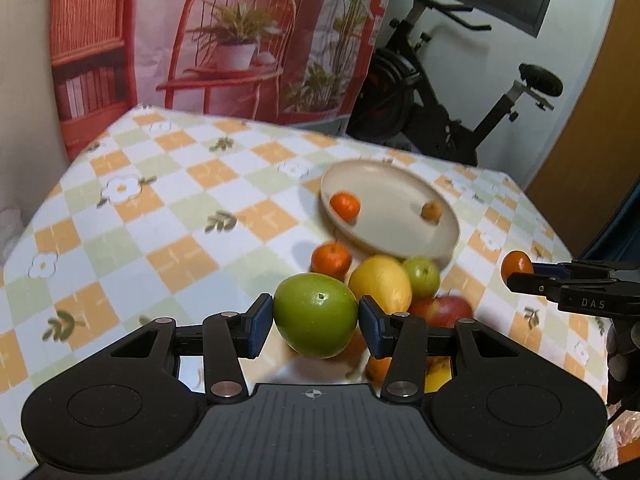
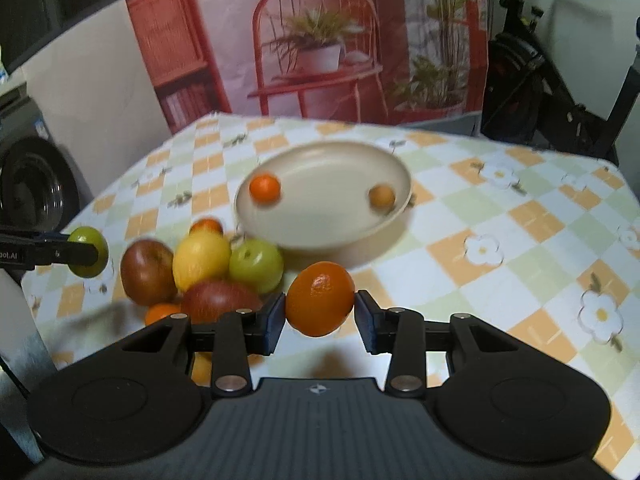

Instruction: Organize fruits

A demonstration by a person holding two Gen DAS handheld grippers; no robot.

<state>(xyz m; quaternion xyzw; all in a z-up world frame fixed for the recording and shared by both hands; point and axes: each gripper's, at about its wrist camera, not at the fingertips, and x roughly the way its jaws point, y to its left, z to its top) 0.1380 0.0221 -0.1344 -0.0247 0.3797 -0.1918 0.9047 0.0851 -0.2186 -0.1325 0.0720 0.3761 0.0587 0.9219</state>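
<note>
Both hands lift fruit above the checked bench

Our left gripper (image 1: 316,322) pinches a green apple (image 1: 315,314) between its fingers; our right gripper (image 2: 320,314) clamps an orange (image 2: 320,298). Beyond, a beige plate (image 2: 320,236) holds two small fruits, with a fruit pile (image 2: 208,268) just beside it.

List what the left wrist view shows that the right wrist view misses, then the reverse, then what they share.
Left wrist only: the bike's black saddle and a wooden panel at right.
Right wrist only: a dark round appliance at left.
Both: the beige plate holding two small fruits, the fruit pile, the left tongs gripping a green fruit, and the right tongs gripping an orange.
</note>
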